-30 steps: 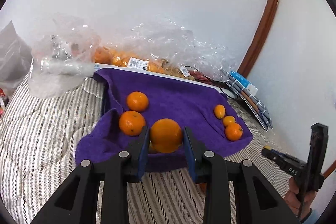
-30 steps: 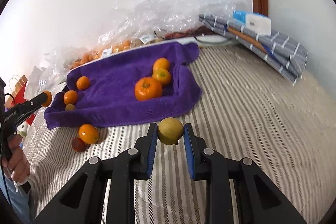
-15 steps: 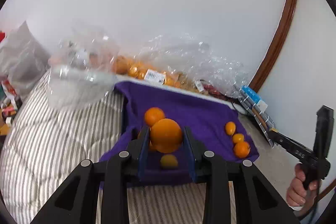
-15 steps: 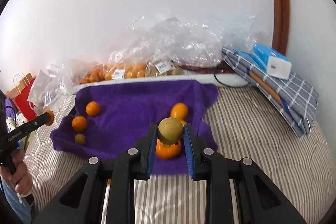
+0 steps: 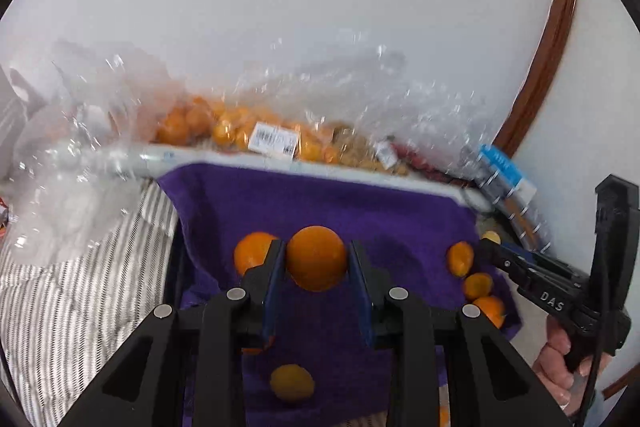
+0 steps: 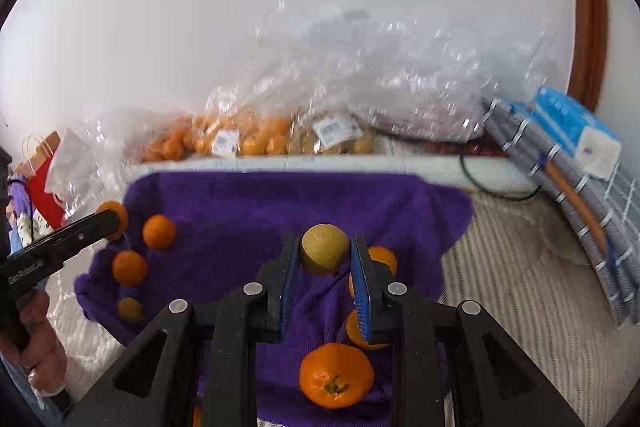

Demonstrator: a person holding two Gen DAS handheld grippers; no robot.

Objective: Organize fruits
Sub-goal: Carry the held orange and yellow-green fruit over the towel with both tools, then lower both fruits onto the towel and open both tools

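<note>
My left gripper is shut on a round orange, held above the purple towel. An orange lies on the towel just left of it, a yellowish fruit lies below, and three small oranges sit at the towel's right edge. My right gripper is shut on a yellow-green fruit over the same towel. A stemmed orange lies under it, and two oranges lie at the left.
Clear plastic bags of oranges and other fruit line the wall behind the towel. A folded checked cloth with a blue pack lies at the right. The striped bedding surrounds the towel. A red paper bag stands far left.
Both grippers have moved forward over the purple towel, each still holding its fruit. The towel and bags now look closer and lower in both views.
</note>
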